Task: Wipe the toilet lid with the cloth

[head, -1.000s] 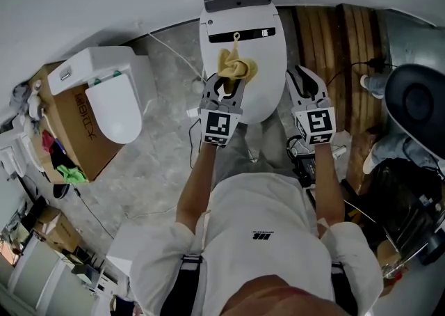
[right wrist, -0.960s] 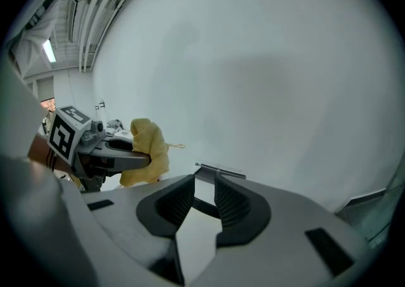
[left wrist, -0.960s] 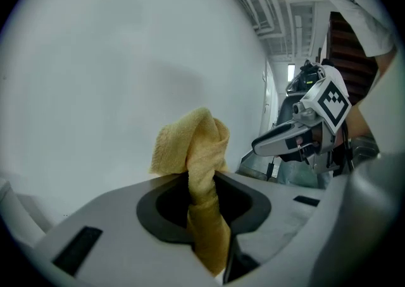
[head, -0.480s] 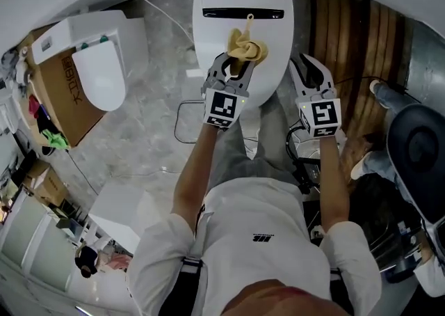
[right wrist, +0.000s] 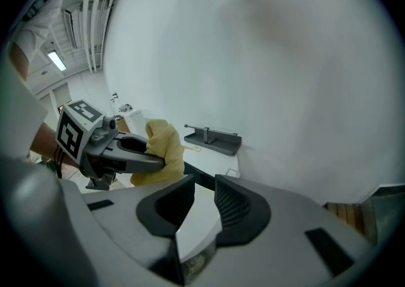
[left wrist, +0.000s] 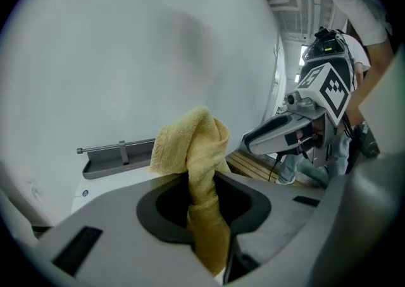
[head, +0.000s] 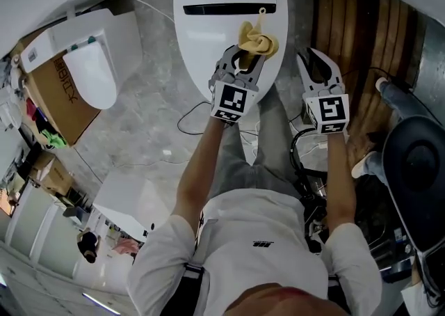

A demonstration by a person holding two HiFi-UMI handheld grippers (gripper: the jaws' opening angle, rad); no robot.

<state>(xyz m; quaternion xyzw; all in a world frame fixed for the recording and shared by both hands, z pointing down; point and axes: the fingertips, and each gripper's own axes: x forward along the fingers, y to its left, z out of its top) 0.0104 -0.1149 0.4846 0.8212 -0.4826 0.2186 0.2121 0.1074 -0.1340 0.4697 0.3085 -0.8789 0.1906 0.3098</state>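
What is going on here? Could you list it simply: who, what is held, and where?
Scene: a person standing over a white toilet lid, a gripper in each hand
Left gripper: shut on the yellow cloth, over the lid
Right gripper: jaws slightly apart, empty, beside the lid's right edge
Cloth: bunched, sticking out past the jaws
Contact with lid: cannot tell
Nearby: second toilet by a cardboard box, at left

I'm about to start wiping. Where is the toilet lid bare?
The toilet lid is bare across its left half, between the dark slot and the front rim. Crowded on the right: the left gripper holds the cloth there, the right gripper beside that edge.
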